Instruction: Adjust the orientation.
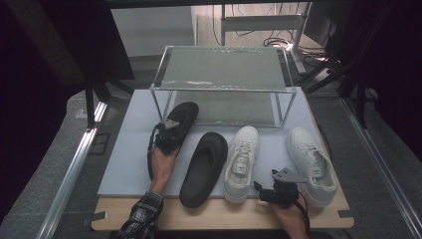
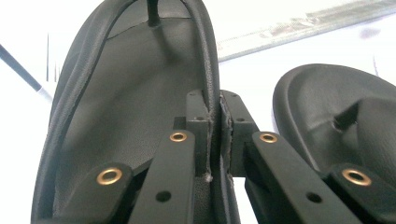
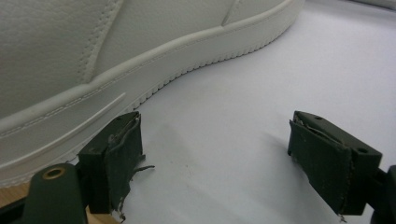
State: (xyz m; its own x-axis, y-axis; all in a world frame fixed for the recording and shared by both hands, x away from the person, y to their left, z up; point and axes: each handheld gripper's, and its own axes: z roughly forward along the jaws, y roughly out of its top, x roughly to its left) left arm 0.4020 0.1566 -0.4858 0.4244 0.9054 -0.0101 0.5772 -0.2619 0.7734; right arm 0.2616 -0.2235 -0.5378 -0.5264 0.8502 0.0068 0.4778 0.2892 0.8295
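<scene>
Two black slippers and two white sneakers lie in a row on a pale mat [image 1: 132,159]. My left gripper [image 1: 171,129] is shut on the left black slipper [image 1: 183,114], whose toe reaches the foot of the rack. In the left gripper view the jaws [image 2: 219,100] pinch that slipper's [image 2: 135,102] side rim, and the other black slipper [image 2: 327,102] lies to its right. My right gripper [image 1: 266,191] stands open near the front edge, between the left white sneaker [image 1: 241,159] and the right one [image 1: 311,164]. In the right gripper view nothing is between the jaws [image 3: 219,149], and a sneaker's sole [image 3: 116,51] runs along their left.
A metal-framed rack with mesh shelves [image 1: 224,69] stands at the back of the mat. A wooden table edge [image 1: 224,214] runs in front of the mat. Dark frame posts and cables stand behind and to the sides.
</scene>
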